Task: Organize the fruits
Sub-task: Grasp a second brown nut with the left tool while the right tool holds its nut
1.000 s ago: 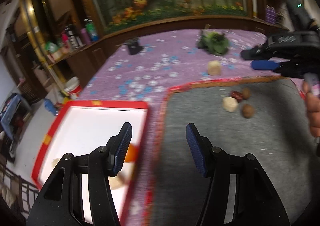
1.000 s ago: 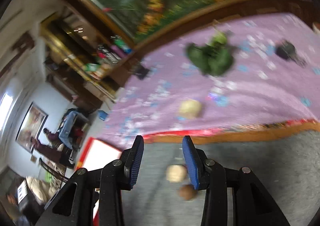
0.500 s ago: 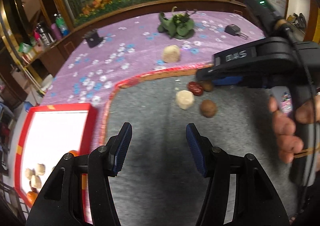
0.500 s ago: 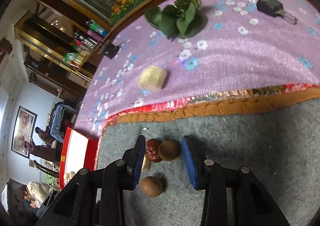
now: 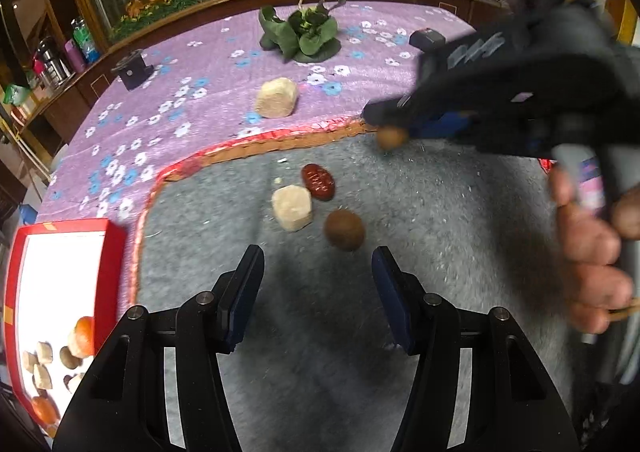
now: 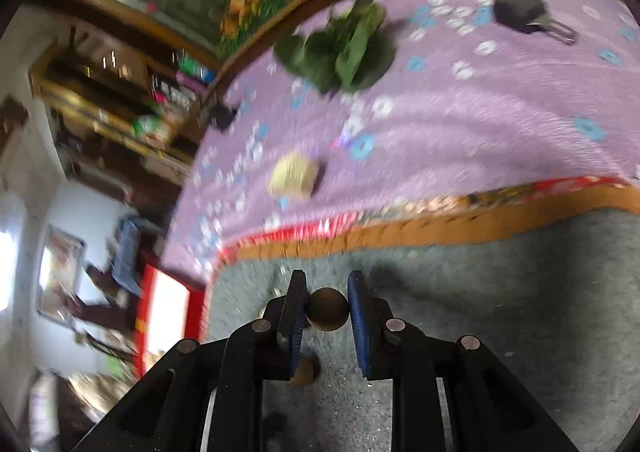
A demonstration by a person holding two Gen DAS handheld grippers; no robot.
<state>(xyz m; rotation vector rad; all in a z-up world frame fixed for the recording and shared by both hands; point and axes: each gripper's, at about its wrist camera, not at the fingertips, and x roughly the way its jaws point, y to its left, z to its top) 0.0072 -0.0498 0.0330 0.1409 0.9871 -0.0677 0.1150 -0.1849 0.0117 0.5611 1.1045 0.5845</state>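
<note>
Your right tool (image 6: 327, 310) has just been closing, and its blue pads now pinch a small round brown fruit (image 6: 327, 309) between them, above the grey mat (image 6: 500, 292) near its orange and red edge. From the left wrist view that same fruit (image 5: 392, 138) shows at the tip of the right tool (image 5: 390, 128), with your right hand (image 5: 592, 248) around the handle. Your left tool (image 5: 318, 294) is spread partway with nothing between its pads, over the grey mat just short of another round brown fruit (image 5: 345, 230). Beside that one lie a pale chunky piece (image 5: 292, 208) and a dark red date-like fruit (image 5: 318, 182), touching each other. A second pale chunk (image 5: 277, 98) sits apart on the purple flowered cloth (image 5: 200, 64). The red-rimmed white tray (image 5: 116, 248) at the left holds several fruits already.
</note>
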